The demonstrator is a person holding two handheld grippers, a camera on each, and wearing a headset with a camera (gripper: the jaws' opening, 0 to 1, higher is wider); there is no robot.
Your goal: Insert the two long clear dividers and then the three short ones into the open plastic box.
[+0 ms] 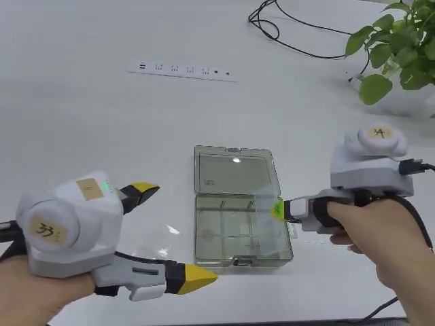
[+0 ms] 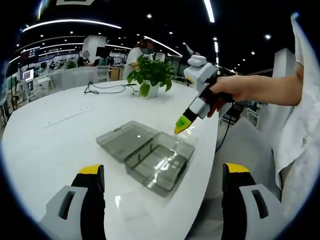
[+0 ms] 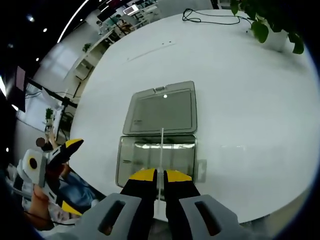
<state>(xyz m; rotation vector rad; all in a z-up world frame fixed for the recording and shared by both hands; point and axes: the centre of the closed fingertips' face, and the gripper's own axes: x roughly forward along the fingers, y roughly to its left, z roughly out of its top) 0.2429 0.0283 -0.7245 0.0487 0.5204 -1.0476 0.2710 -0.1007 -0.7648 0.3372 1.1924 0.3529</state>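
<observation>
Right tongs (image 3: 160,176): They are shut tight on a thin clear divider (image 3: 162,145). You see it edge-on, low in the middle of the right gripper view.
Left tongs (image 1: 172,232): They are wide open and hold nothing, at the lower left of the head view.
Box (image 1: 242,255): It sits in the middle of the head view, open, with its lid (image 1: 234,170) lying flat behind it.
Where the divider is: It hangs over the box, and I think it is not down in it yet.
Inside the box: Some faint lines show, too faint to count.
Do it well: Keep the divider standing straight. Line its ends up with the slots, go down slowly, and push softly.
Left tongs can help: Rest them on the box edge so it cannot slide.
Watch out: A tilted divider may jam. If it does, lift it and try again.
</observation>
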